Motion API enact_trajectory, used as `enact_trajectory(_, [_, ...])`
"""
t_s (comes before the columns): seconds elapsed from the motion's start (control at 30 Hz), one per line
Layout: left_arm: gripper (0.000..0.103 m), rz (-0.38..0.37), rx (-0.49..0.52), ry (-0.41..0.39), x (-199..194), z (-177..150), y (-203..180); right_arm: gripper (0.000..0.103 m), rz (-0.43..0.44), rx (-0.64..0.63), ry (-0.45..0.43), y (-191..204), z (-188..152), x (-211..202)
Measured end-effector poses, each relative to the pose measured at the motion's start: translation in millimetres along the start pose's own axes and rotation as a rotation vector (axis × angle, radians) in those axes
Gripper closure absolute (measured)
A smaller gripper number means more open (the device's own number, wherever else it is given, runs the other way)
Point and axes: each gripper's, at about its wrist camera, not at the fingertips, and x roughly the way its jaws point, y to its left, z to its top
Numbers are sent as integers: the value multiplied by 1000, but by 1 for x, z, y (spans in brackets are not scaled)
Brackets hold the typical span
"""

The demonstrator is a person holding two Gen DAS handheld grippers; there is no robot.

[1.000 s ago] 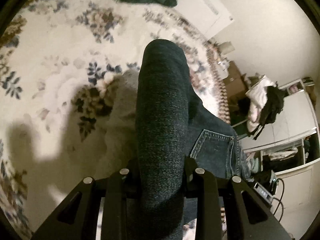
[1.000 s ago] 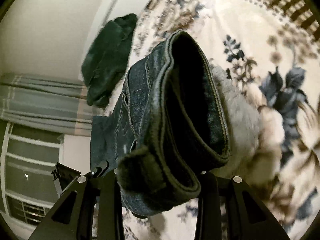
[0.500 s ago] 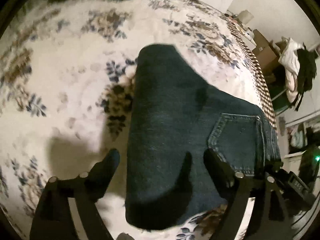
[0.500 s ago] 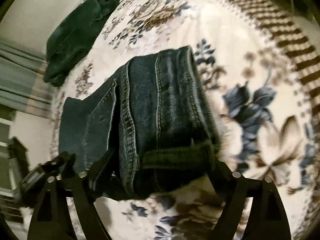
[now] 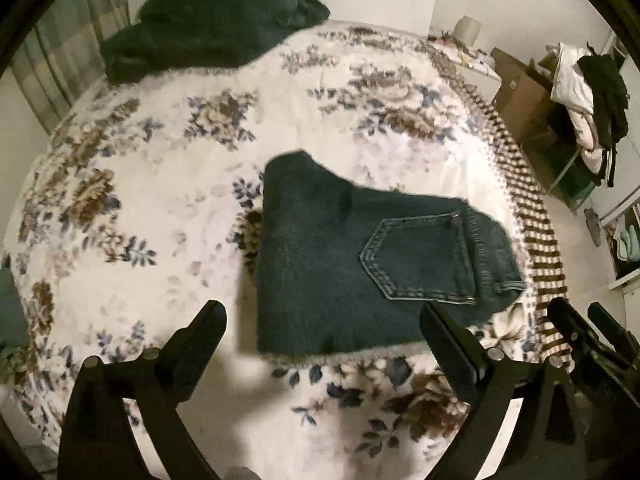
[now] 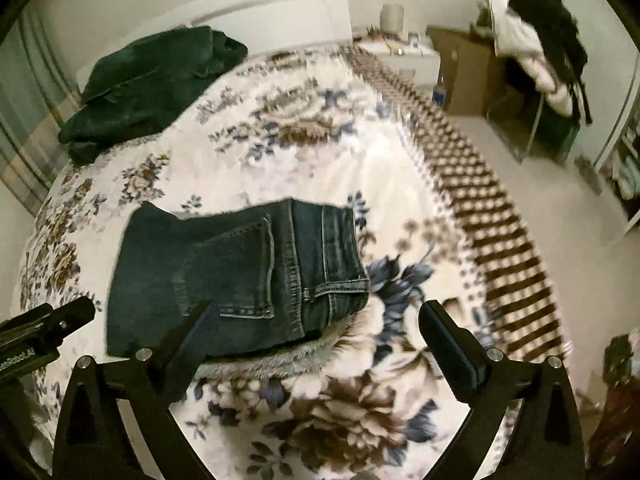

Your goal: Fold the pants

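Note:
Dark blue jeans [image 5: 340,256] lie folded in a compact stack on the floral bedspread [image 5: 160,208], back pocket up. They also show in the right wrist view [image 6: 240,272]. My left gripper [image 5: 322,320] is open and empty, raised above the near edge of the jeans. My right gripper [image 6: 314,316] is open and empty, above the waistband end of the stack. The right gripper's body shows at the lower right of the left wrist view [image 5: 588,340]; the left one shows at the left of the right wrist view [image 6: 44,332].
A dark green garment [image 5: 208,20] lies bunched at the far end of the bed, seen also in the right wrist view [image 6: 148,80]. Cardboard boxes [image 6: 468,68] and a clothes pile [image 6: 540,40] stand on the floor beyond the bed's right edge.
Both grippers opened and let go of the jeans, then pulled back and up. The jeans now lie flat and folded on the bedspread.

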Motion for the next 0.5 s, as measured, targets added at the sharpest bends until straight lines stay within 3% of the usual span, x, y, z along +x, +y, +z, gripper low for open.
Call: enact_trajectory(0.5, [4,46,11,-191,-244,-57,-49,1,28,-91,-153,2,-9,-284])
